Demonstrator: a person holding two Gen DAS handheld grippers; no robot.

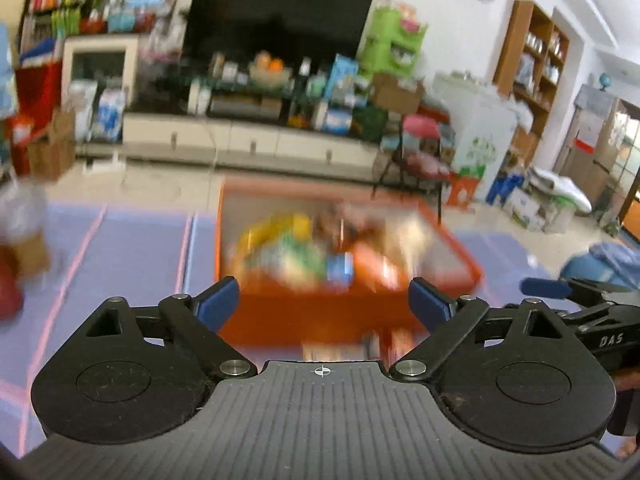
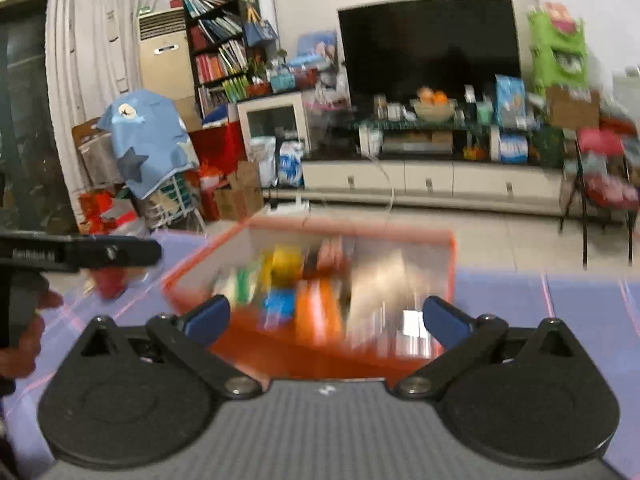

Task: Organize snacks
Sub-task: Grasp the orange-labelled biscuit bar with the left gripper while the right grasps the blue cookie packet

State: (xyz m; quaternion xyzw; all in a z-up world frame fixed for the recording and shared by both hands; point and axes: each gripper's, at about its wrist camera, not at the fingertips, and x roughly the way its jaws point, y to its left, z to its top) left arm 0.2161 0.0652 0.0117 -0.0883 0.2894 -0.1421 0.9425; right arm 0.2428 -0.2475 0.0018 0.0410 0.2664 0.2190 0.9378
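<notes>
Both open fingers (image 1: 430,306) before snack box (image 1: 280,316)

Purple floor mat (image 1: 132,248), orange box (image 1: 320,312) on it

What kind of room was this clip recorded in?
Most likely a lived-in home living room: a large dark television above a low white cabinet, a packed bookshelf, and an orange snack box on purple floor mats.
</notes>
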